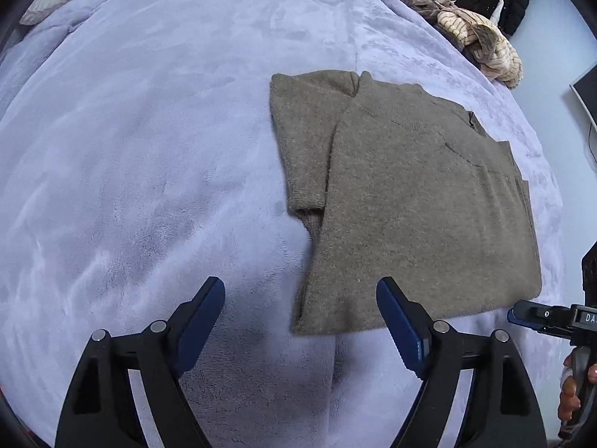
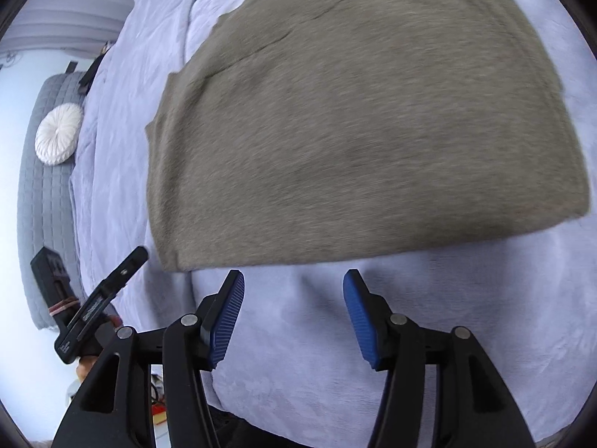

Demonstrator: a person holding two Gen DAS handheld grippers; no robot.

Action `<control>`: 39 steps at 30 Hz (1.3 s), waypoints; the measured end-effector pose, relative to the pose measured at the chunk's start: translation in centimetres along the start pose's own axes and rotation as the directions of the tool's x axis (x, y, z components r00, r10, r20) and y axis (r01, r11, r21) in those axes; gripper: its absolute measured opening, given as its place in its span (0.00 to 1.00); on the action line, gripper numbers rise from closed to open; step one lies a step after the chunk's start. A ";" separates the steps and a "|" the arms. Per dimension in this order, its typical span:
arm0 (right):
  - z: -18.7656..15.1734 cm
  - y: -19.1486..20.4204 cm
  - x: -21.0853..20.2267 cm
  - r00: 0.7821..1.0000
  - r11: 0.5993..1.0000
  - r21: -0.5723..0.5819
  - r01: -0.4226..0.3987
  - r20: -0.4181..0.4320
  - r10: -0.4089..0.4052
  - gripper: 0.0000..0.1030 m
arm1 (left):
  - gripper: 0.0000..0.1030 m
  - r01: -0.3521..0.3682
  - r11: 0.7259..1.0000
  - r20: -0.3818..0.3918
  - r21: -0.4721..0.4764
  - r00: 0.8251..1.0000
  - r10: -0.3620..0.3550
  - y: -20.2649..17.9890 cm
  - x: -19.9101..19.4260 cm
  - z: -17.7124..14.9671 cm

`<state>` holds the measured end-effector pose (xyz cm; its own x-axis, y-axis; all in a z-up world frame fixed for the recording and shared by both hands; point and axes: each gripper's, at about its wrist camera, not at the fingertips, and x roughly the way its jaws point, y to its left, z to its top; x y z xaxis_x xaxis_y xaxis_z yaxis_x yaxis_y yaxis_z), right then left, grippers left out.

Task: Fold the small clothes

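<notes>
A grey-brown sweater (image 1: 414, 201) is laid flat on the lilac blanket (image 1: 149, 149) of the bed, one sleeve folded in along its left side. The left gripper (image 1: 300, 298) is held wide open and empty above the sweater's near hem. The right gripper (image 2: 293, 291) is likewise held open, nothing gripped, just short of the hem. A heap of clothes (image 1: 481, 41) is seen far right.

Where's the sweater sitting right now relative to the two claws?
The brown sweater lies flat on the lavender blanket, right of centre in the left wrist view. Its near hem sits just ahead of the open left claw and right claw, neither touching it.
</notes>
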<state>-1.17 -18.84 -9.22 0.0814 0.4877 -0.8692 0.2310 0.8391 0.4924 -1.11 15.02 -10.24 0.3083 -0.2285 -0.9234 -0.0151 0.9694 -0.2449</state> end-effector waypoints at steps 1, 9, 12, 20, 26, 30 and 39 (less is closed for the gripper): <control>0.1 -0.7 -0.4 1.000 1.000 0.018 0.001 0.011 -0.001 0.59 | 0.81 -0.014 1.000 -0.005 0.000 1.000 0.014 -0.2 0.1 0.2; -0.4 -3.3 -1.1 0.999 0.995 0.098 -0.029 0.027 0.026 0.60 | 0.81 -0.009 0.999 -0.097 -0.054 0.995 0.003 -0.2 1.8 0.7; -0.8 -3.1 -0.7 0.999 0.994 0.101 -0.046 0.017 0.044 0.60 | 0.81 0.009 0.996 -0.111 -0.090 0.994 -0.019 0.1 2.0 0.7; -1.6 -1.7 1.0 0.997 0.993 0.088 -0.074 -0.016 0.076 0.60 | 0.81 -0.010 0.995 -0.067 -0.103 0.998 0.003 0.2 1.2 2.9; -2.2 -1.6 1.5 0.995 0.990 0.102 -0.095 -0.021 0.098 0.60 | 0.81 0.014 0.999 -0.012 -0.031 1.000 -0.015 -1.5 2.9 8.8; -2.6 -2.0 1.5 0.994 0.988 0.116 -0.105 -0.026 0.109 0.60 | 0.58 0.066 0.998 -0.035 0.011 0.997 -0.066 -2.9 5.7 11.6; -2.6 -3.3 0.7 0.993 0.984 0.137 -0.117 -0.017 0.120 0.60 | 0.08 0.031 0.997 -0.026 0.066 0.999 -0.029 -3.4 7.4 12.2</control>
<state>-4.40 -20.69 -11.35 0.0922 0.5891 -0.8028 0.3509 0.7353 0.5799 12.79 11.14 -12.67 0.2833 -0.2591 -0.9234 0.0568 0.9657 -0.2535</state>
